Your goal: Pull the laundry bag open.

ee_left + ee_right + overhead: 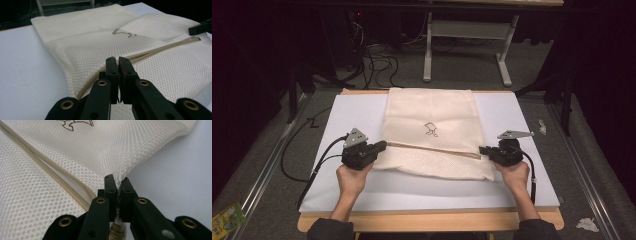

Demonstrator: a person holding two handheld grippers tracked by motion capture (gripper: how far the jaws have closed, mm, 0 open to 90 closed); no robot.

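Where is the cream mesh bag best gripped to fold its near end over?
By the two near corners at the ends of the zipper: the mesh bag lies flat, so side edges are what a claw can pinch. Left claw comes from the left edge, right claw from the right; both are shut on mesh there.

In the high view, the small dark emblem (430, 130) on the mesh bag (432, 112) is too small to make out. The right gripper view cuts that emblem off at the top edge, and the bag runs past the left and top edges. There, the pinched mesh hides between the closed jaws of the right gripper (118, 185). In the left gripper view, the left gripper (118, 65) covers the zipper's (160, 50) near end.
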